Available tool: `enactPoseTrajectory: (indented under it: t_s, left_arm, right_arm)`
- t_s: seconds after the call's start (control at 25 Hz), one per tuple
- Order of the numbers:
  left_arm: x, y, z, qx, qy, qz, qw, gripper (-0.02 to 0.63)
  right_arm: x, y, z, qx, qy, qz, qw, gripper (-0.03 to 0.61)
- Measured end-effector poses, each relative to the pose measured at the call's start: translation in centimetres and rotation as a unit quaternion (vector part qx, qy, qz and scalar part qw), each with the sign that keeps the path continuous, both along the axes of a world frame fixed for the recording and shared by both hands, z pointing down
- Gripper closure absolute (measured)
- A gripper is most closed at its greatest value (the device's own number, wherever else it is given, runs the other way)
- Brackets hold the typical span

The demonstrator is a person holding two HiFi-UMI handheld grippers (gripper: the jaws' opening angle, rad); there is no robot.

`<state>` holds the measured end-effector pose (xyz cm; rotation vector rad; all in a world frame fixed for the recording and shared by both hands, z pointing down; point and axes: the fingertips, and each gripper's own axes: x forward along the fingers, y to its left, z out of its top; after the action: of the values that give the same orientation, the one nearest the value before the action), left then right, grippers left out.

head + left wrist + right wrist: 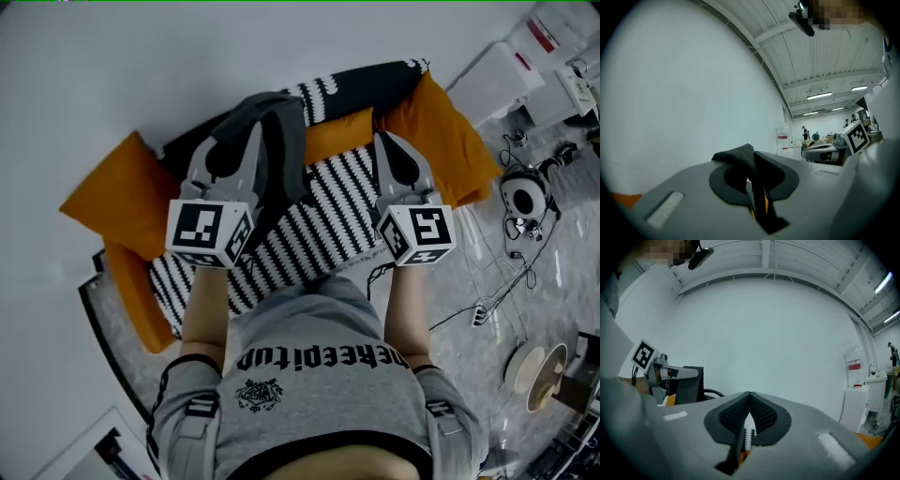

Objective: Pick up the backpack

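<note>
Backpack [309, 225], orange with a black-and-white striped panel, sits directly beneath both tongs in my head view and spreads wider than the pair of them on either side. Its dark grey strap [281, 141] comes up from the top of the bag between the two tongs and drapes across the left tongs [239, 141].

From the left gripper view, I read the left tongs [752, 164] as clenched on that strap [736, 153]. The grey fabric is folded over the tips and runs down through the narrow slot between the jaws, with a sliver of orange showing behind it.

The right tongs [386, 139] hover over the orange upper edge of the bag, level with the left pair and apart from them. In the right gripper view, the right tongs [749, 394] are clenched with the tips pressed together, and no fabric sticks out past them. Through the small gap behind the tips I only see striped cloth and a bit of orange below. Off to the left of these tongs, that view also catches the other pair with the strap [686, 383] hanging from it.

A plain white wall [764, 333] stands ahead of both tongs. To the right of the right tongs, a white headset [520, 197] and loose cables [502, 291] lie on the grey floor [562, 309]. I cannot tell whether the bottom of the bag touches the floor.
</note>
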<state>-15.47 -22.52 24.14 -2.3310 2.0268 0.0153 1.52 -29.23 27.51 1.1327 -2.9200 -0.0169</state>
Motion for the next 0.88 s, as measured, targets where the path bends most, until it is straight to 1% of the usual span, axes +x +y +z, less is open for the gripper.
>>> enactPoseTrajectory:
  t_s: [0.28,0.44,0.64,0.88]
  left_arm:
    - [-1.0,1.6,-2.2,0.028,0.013,-0.013,0.9994,0.565]
    - [-1.1,2.5,-2.9,0.039,0.01,-0.02,0.999,0.565]
    - [-0.7,2.8,-3.6,0.049,0.004,-0.023,0.9985,0.565]
    - [-0.8,2.8,-3.4,0.046,0.007,-0.027,0.9986,0.565]
  right_arm:
    - [-0.1,0.8,-0.8,0.007,-0.003,-0.002,1.0,0.575]
    - [0.1,1.3,-1.2,0.012,-0.004,-0.005,1.0,0.575]
    - [0.5,1.6,-1.5,0.016,-0.003,-0.007,1.0,0.575]
    - [1.0,1.4,-1.9,0.017,-0.005,0.002,1.0,0.575]
